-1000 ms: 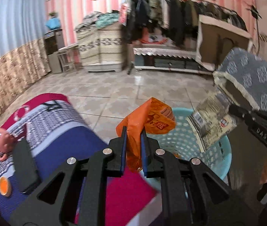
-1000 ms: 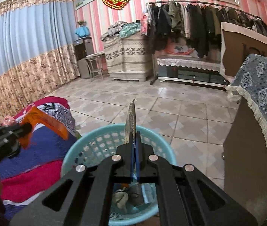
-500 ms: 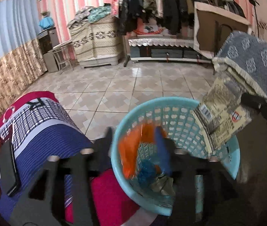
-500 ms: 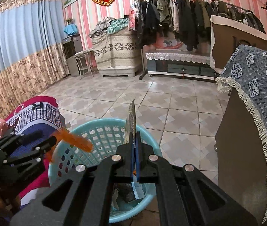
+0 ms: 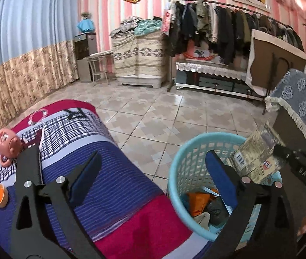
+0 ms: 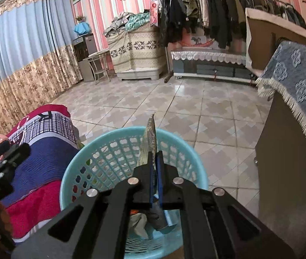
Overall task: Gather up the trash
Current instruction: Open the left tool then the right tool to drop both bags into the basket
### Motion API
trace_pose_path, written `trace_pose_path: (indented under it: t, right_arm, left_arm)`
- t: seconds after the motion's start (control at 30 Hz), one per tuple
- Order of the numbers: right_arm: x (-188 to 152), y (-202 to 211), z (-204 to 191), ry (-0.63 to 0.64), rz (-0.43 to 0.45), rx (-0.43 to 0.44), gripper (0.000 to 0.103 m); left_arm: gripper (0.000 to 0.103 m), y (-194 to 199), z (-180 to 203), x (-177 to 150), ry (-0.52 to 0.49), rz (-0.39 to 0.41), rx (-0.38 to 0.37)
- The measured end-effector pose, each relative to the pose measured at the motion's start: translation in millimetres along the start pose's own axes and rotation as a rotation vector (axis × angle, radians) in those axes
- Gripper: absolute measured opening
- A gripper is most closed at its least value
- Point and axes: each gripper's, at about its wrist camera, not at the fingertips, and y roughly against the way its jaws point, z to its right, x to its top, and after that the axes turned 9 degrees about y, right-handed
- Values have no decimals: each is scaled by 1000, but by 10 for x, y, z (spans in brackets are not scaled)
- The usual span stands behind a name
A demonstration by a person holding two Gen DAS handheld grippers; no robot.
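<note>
My left claw (image 5: 153, 177) gapes empty beside the basket (image 5: 175, 172); right claw (image 6: 155, 164) pinches a wrapper (image 6: 149, 142) above it, undropped.

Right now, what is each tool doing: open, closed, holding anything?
Left tool: open, holding nothing.
Right tool: closed on a flat printed wrapper, above the blue basket.

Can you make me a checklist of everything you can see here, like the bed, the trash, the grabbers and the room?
Surface: striped blanket, red and blue.
Job's things: blue basket holding orange wrapper and other scraps; patterned wrapper above it.
Clutter: pink toy, orange cap.
Grippers: left gripper fingers wide apart, empty; right gripper shut on the patterned wrapper.
Cables: nothing seen.
Surroundings: tiled floor, clothes rack, curtain.
</note>
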Motion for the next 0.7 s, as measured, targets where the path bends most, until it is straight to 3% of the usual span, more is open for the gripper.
trace_pose_path:
  t: [0.07,0.1,0.13,0.17,0.2,0.3,0.4,0.5,0.7]
  right_arm:
    - [-14,-66,-41,-2,-16,-10,6]
    - [-20,-101,-56,-2,-22,-13,20]
    - [-21,-136,-68,1,-29,-13,48]
    - [-25,-158,-88,4,-34,-18,59]
    - [-29,-170,-105,10,-31,-22,64]
    - [-11,-162,-148,19,-31,-15,65]
    - [24,-96,-183,27,-13,-28,79]
    - [64,-32,-211,43,14,-53,87]
    - [84,-69,-310,84,5,-67,88]
  left_arm:
    - [94,13,-79,18,27,2,7]
    - [94,16,-109,26,40,4,8]
    - [94,19,-140,31,52,5,7]
    - [94,18,-172,33,62,7,11]
    - [95,22,-185,34,64,11,16]
    - [97,19,-195,35,53,22,39]
    - [97,7,-205,28,48,18,47]
    - [97,13,-236,37,60,23,47]
    - [97,10,-274,40,73,21,48]
